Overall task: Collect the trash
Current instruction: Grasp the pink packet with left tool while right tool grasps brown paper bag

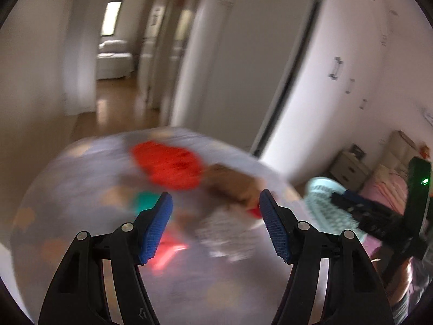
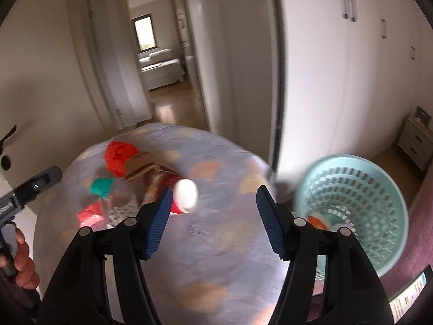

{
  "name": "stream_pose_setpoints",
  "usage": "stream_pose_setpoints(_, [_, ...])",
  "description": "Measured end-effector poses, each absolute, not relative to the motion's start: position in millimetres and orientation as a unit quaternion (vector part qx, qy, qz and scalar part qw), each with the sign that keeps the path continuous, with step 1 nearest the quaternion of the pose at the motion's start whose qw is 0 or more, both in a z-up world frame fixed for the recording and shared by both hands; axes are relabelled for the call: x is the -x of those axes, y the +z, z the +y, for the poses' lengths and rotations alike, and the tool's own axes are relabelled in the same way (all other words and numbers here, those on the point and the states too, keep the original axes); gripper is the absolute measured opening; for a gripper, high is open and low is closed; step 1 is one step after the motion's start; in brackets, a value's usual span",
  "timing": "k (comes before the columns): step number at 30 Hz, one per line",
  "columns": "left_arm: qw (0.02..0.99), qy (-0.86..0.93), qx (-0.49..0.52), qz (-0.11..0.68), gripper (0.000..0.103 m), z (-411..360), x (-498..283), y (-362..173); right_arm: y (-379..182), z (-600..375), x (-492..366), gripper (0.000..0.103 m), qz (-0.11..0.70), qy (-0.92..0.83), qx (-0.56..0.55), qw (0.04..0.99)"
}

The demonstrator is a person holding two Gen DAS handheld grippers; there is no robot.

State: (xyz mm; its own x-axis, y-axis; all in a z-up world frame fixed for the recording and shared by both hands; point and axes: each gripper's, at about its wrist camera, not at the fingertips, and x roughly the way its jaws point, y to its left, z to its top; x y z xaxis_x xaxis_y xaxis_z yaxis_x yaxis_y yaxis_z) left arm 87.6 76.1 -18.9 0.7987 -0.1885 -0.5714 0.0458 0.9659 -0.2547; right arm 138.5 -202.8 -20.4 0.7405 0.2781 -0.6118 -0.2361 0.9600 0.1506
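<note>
Below, both wrist views, blurred by motion.
L gripper [image 1: 216, 226]: jaws spread, nothing between pads; over the bed [image 1: 67, 189].
R gripper [image 2: 213, 223]: jaws spread, nothing pinched; bed cover shows between the pads.
Trash, on bed: red wad [image 2: 119, 159] at far end; brown paper [image 2: 142, 166] touching it; teal scrap [image 2: 101, 187] just beside; red scrap [image 2: 90, 214] nearer cam; dotted wrapper [image 2: 119, 212] partly hidden by R finger.
Cup [image 2: 185, 196]: red w/ white end, lies tipped near R gripper's left pad.
Basket [image 2: 351, 205]: pale green, lattice wall, just right of bed; orange-white item inside, type unclear.
Hand [image 2: 23, 260]: at left edge of R view, grips the L gripper's handle.
Bkgd: white wardrobe [image 2: 351, 81], open doorway [image 2: 159, 62].
</note>
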Motion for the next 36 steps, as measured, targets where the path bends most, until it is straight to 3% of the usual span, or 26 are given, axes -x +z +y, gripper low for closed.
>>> stream_pose_setpoints(3, [0.935,-0.039,0.116,0.333,0.073,105.1,-89.7,-32.8,-23.0,-177.4,-148.1,0.060,0.335,0.162,-0.028,0.928])
stream_pose_setpoints(8, [0.922,-0.048,0.127,0.363,0.074,127.4,-90.6,-58.0,-31.6,-152.3,-164.5,0.060,0.343,0.181,-0.025,0.921])
stream_pose_setpoints(16, [0.912,-0.051,0.071,0.400,0.073,95.4,-102.6,-86.9,-37.2,-137.0,-188.2,0.060,0.347,0.189,-0.031,0.918])
stream_pose_setpoints(18, [0.910,-0.047,0.063,0.408,0.068,93.4,-103.9,-93.5,-37.6,-132.7,-193.6,0.060,0.349,0.190,-0.027,0.917])
stream_pose_setpoints(21, [0.906,-0.044,0.059,0.416,0.048,91.5,-104.1,-99.2,-39.9,-123.2,-201.7,0.061,0.354,0.193,-0.017,0.915])
stream_pose_setpoints(23, [0.907,-0.044,0.063,0.414,0.045,93.7,-100.7,-101.5,-41.9,-115.6,-206.5,0.063,0.356,0.198,-0.009,0.913])
stream_pose_setpoints(25, [0.909,-0.045,0.067,0.408,0.044,94.6,-97.9,-101.9,-43.7,-108.8,-210.7,0.068,0.359,0.201,-0.002,0.912])
stream_pose_setpoints(33, [0.916,-0.038,0.057,0.396,0.043,89.9,-93.1,-100.7,-67.6,-82.9,-237.6,0.069,0.390,0.212,0.023,0.896])
stream_pose_setpoints(36, [0.917,-0.036,0.051,0.393,0.043,87.6,-91.8,-100.2,-75.6,-75.8,-237.9,0.061,0.395,0.223,0.028,0.891])
